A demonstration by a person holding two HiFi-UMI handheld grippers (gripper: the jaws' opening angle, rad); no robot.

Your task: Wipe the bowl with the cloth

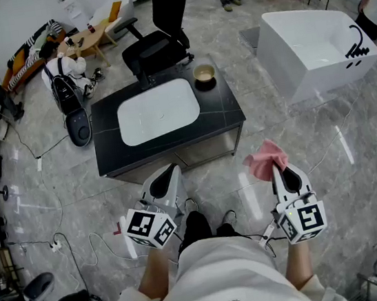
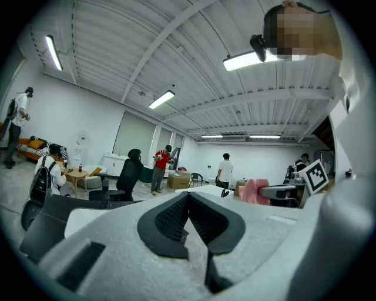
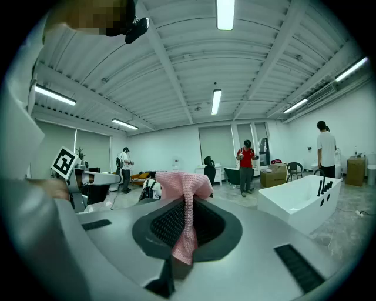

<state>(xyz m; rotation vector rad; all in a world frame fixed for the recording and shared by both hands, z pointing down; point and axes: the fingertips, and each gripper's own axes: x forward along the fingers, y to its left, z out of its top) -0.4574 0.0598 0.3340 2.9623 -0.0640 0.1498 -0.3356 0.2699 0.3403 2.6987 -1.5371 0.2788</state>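
Two grippers logged, both low by the body, well apart from the black surface [image 1: 225, 117]. Left gripper [image 2: 188, 197]: closed up, nothing betw. the pads. Right gripper [image 3: 188, 199]: clamped on the pink cloth [image 1: 265, 158], pinched mid-fold, bunched above the jaws, short tail hanging below. Bowl [image 1: 204, 74]: upright at far right corner of surface, just beside the white basin [image 1: 158, 110], untouched.

Step in hand, by judgement: approach w/ cloth; wiping not yet begun.

To do it well:
- Step in, bring right gripper over the bowl rim.
- Lead w/ the bunched end, not the plastic.
- Open left gripper & pin the rim first; otherwise likely skid, w/ surface edge close.
- Sweep round the inside, light pressure.
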